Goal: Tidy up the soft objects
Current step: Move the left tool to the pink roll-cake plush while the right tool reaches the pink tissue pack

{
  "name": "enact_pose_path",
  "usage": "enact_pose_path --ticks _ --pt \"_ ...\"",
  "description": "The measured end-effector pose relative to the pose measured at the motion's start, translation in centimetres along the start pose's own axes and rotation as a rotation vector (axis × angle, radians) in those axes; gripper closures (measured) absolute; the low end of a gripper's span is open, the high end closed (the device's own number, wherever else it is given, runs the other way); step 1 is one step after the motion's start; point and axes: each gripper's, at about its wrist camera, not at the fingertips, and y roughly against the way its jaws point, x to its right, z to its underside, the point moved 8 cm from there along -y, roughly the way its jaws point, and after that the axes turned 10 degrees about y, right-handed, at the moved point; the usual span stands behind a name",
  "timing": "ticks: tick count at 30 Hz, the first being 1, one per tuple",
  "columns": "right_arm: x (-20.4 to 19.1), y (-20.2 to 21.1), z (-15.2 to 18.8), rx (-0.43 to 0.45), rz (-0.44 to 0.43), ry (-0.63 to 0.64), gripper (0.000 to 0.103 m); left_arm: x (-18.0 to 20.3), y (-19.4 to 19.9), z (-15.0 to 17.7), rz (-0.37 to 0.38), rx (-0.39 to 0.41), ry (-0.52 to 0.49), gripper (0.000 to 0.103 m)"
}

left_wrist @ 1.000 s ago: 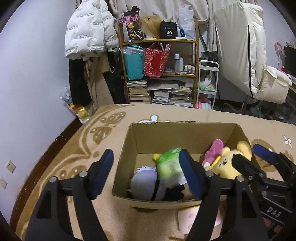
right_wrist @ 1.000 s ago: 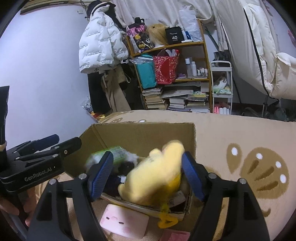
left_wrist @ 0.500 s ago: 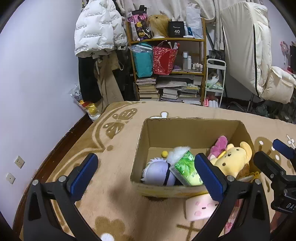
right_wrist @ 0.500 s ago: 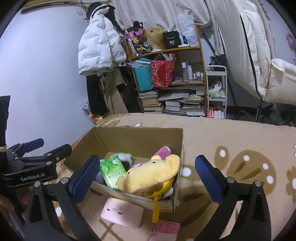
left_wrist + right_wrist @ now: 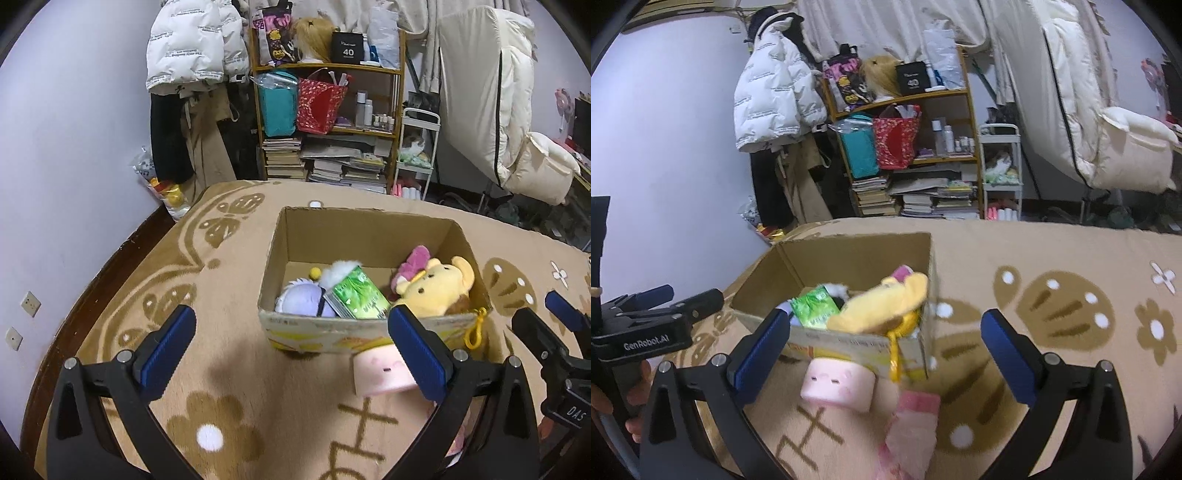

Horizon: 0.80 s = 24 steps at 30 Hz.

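An open cardboard box (image 5: 295, 240) (image 5: 864, 254) stands on the beige carpet. In it lie a yellow plush bear (image 5: 436, 288) (image 5: 882, 302), a green packet (image 5: 360, 295) (image 5: 814, 306), a pale purple plush (image 5: 301, 301) and a pink plush (image 5: 415, 258). A pink cushion with a face (image 5: 376, 373) (image 5: 838, 380) lies on the carpet in front of the box. A pink soft item (image 5: 916, 428) lies nearer me. My left gripper (image 5: 291, 354) is open and empty, short of the box. My right gripper (image 5: 886, 354) is open and empty above the cushion.
A wooden shelf (image 5: 328, 122) with bags, books and bottles stands against the far wall. Coats (image 5: 195, 51) hang at its left and a white trolley (image 5: 417, 155) stands at its right. Bare wooden floor (image 5: 92, 280) borders the carpet at left.
Both grippers have opened wide and pulled back from the box. The green packet and the yellow bear were let go and now lie in the box.
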Motion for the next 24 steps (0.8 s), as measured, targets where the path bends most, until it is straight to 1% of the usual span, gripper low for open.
enact_pose_path --ticks 4,8,11,16,24 --pt "0.4 1.1 1.3 -0.017 0.024 -0.024 0.0 0.2 0.4 0.6 -0.015 -0.022 -0.02 0.001" --pt "0.2 1.5 2.3 -0.04 0.01 -0.031 0.0 0.3 0.4 1.4 0.003 -0.054 -0.032 0.0" --pt "0.0 1.8 3.0 -0.052 0.019 -0.018 0.0 0.2 0.1 2.1 0.005 -0.07 -0.025 0.0" --pt "-0.4 1.7 4.1 -0.071 0.023 -0.022 0.0 0.2 -0.3 2.7 0.031 -0.08 0.0 0.0" --pt "-0.2 0.8 5.9 -0.115 0.031 -0.029 0.0 1.2 -1.6 3.7 0.04 -0.107 -0.021 0.0"
